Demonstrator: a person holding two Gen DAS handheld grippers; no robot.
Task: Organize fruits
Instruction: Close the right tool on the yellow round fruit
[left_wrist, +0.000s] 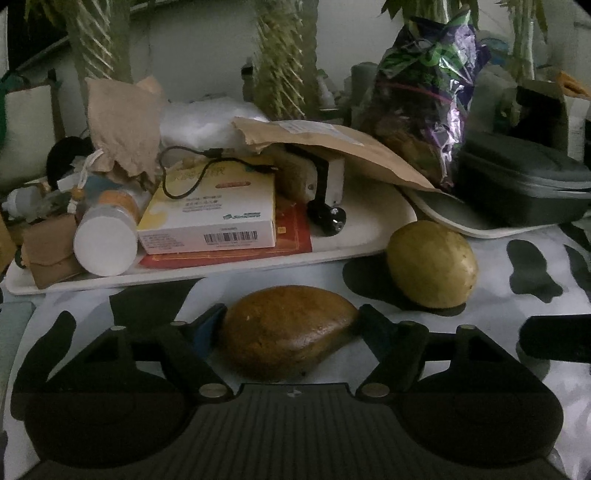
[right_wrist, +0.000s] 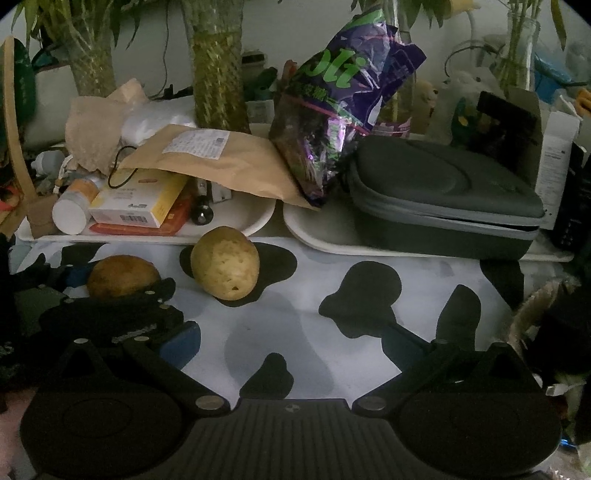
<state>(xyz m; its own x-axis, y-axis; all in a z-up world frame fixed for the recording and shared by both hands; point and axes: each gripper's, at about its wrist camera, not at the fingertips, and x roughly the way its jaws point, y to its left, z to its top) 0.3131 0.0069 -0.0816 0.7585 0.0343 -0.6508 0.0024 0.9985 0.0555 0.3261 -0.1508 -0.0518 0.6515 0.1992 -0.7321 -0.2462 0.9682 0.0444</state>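
The left gripper (left_wrist: 291, 325) has its fingers on both sides of the brown fruit (left_wrist: 288, 332) on the cloth (left_wrist: 498, 295); real squeeze, cannot tell. Yellow fruit (left_wrist: 432, 264) waits nearby. Right gripper (right_wrist: 314, 339) is wide open, empty. Nothing looks sorted yet

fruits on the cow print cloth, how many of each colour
brown fruit: 1, between the fingers of the left tool
yellow-green fruit: 1, lying free beside the white tray
total: 2
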